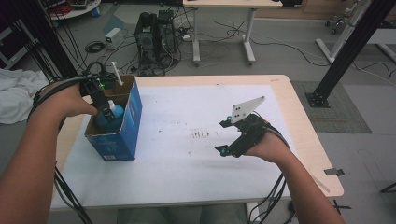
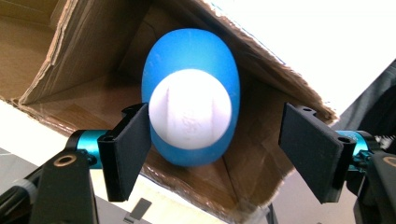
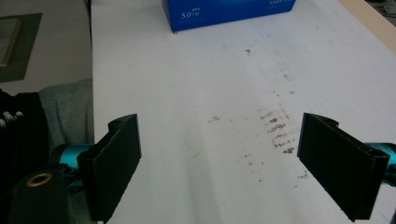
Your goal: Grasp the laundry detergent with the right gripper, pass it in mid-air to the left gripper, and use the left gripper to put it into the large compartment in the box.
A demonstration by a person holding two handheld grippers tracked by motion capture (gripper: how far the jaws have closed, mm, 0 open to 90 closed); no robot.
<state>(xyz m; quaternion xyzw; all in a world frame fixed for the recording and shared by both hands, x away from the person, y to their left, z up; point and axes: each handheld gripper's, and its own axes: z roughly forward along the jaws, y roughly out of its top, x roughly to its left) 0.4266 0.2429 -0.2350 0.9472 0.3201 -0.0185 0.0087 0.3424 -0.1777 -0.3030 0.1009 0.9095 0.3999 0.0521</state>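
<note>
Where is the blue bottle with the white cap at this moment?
The blue bottle stands inside the open blue cardboard box at the table's left side in the high view, between the open jaws of the left gripper.

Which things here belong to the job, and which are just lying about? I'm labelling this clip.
In the job:
left hand-held gripper
blue bottle with white cap
blue cardboard box

Lying about:
right hand-held gripper
computer tower
white cloth
</note>
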